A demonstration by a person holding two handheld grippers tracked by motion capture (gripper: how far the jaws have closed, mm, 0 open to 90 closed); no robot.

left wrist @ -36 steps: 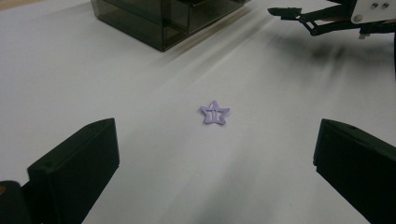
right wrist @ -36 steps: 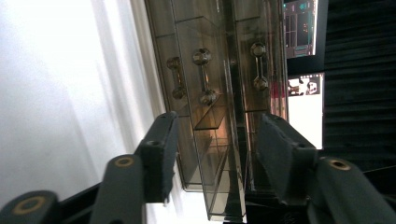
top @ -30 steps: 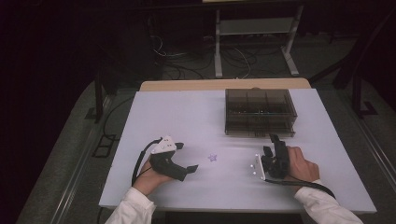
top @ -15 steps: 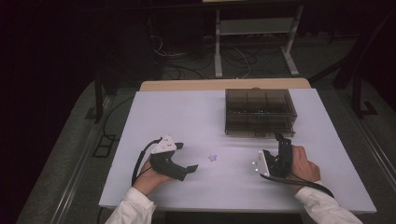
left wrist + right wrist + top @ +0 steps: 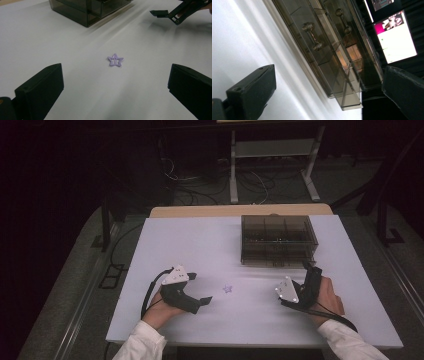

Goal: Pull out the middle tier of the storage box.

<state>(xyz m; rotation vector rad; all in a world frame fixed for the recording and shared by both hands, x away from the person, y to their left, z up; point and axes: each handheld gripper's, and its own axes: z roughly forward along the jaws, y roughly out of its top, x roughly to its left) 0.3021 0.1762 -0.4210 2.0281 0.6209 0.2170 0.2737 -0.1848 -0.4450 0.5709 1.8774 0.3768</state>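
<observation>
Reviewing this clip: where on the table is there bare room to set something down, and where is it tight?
The table's left and far-left stretch, from the left gripper up to the far edge beside the smoky drawer box, is bare. So is the near strip between the forearms. Tight spots: around the purple star clip between the grippers, and where the right gripper nears the box front.

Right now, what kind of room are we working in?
Probably a lab or recording studio, not a home: a bare white table in a dark room, loose cables on the floor behind it, and a lit monitor in the right gripper view.
</observation>
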